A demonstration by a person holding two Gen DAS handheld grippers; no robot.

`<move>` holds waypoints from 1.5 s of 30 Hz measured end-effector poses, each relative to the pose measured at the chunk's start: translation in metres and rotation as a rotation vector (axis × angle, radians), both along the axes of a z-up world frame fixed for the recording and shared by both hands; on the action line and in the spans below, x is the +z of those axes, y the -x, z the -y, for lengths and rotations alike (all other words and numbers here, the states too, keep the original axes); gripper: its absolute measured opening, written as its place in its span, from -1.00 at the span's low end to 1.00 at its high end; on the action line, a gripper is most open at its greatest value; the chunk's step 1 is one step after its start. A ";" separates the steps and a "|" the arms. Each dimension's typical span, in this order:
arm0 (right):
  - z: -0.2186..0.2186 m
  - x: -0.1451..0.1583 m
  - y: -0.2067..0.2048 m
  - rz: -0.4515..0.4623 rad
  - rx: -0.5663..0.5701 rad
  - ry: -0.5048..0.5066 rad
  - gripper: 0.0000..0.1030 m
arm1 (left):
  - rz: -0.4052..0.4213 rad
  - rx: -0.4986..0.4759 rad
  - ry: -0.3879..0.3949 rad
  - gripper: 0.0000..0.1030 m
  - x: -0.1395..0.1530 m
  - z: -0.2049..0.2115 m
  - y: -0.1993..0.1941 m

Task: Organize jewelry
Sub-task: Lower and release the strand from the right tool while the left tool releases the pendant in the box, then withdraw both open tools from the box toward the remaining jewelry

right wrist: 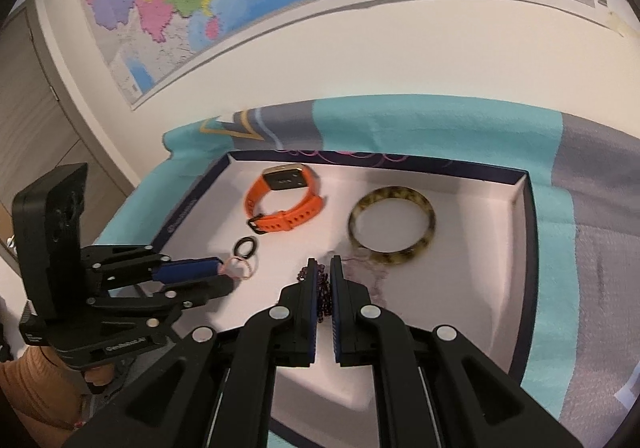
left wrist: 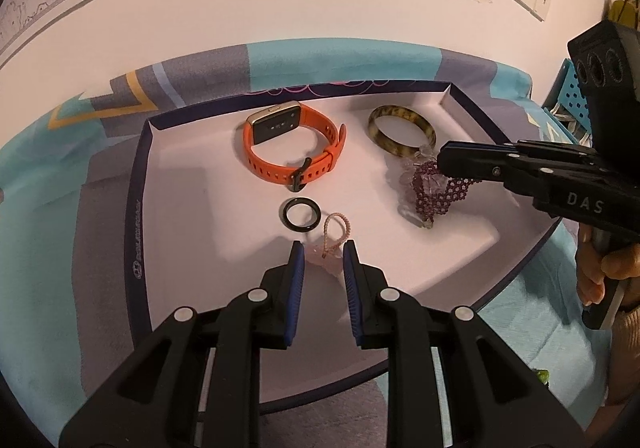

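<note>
Carefully does it at this step, I judge: both grippers are bringing pieces down into the shallow white-lined box lid (left wrist: 149, 152) that serves as the tray. The right gripper (right wrist: 324, 268) is pinched nearly shut on a maroon beaded bracelet (right wrist: 325, 294), whose loops and clear crystal charms trail onto the lining ahead of its tips, just short of the tortoiseshell bangle (right wrist: 392, 226). The left gripper (left wrist: 323, 248) stands narrowly parted, pads closed on a pale pink beaded loop (left wrist: 336, 230) with a faint pink charm between them; the black ring (left wrist: 300, 215) lies just ahead and to the left of its tips, and the orange smartwatch (left wrist: 294, 146) farther ahead. To do this well, I would lower each piece until it rests flat before letting go, keep the pink loop clear of the black ring, and ease the maroon strands away from the bangle so nothing tangles. Readable writing is scant: "DAS" on the right gripper's body, and a small logo with unreadable lettering on the lid's left wall.
</note>
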State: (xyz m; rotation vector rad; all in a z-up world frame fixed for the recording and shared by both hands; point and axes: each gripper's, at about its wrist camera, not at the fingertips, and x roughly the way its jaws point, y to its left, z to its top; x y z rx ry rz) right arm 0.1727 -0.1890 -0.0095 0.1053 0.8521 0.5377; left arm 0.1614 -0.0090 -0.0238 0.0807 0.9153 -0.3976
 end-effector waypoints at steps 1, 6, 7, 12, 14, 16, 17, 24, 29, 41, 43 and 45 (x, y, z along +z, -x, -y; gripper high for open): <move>0.001 -0.001 -0.001 -0.002 -0.006 0.002 -0.90 | 0.000 0.002 0.000 -0.60 0.000 -0.001 0.000; 0.002 -0.005 -0.004 -0.006 -0.025 0.022 -0.89 | 0.003 0.008 -0.008 -0.60 0.000 0.000 -0.003; 0.002 -0.006 -0.005 -0.004 -0.030 0.029 -0.87 | 0.004 0.008 -0.010 -0.60 0.000 0.001 -0.003; 0.003 -0.006 -0.004 0.000 -0.043 0.040 -0.80 | 0.018 0.016 -0.010 -0.48 0.004 0.000 -0.001; 0.004 -0.006 -0.003 0.004 -0.044 0.044 -0.80 | 0.024 0.017 -0.008 -0.42 0.006 -0.001 0.001; 0.005 -0.005 -0.001 0.013 -0.051 0.049 -0.79 | 0.041 0.022 -0.013 -0.28 0.010 -0.003 0.004; 0.005 -0.004 -0.001 0.014 -0.052 0.047 -0.78 | 0.051 0.025 -0.015 -0.27 0.012 -0.003 0.006; 0.009 0.010 0.015 0.054 -0.046 0.040 -0.57 | 0.129 0.025 -0.018 -0.12 0.035 -0.009 0.033; 0.007 0.025 0.048 0.092 0.030 0.037 -0.43 | 0.180 -0.004 -0.002 -0.03 0.049 -0.012 0.061; -0.006 -0.001 0.119 0.023 0.196 0.089 -0.37 | 0.116 -0.078 0.025 0.03 0.028 -0.007 0.116; -0.010 -0.006 0.124 0.011 0.215 0.098 -0.37 | 0.097 -0.087 0.028 0.03 0.021 -0.006 0.124; -0.016 -0.012 0.129 0.003 0.235 0.100 -0.37 | 0.079 -0.092 0.034 0.03 0.016 -0.005 0.130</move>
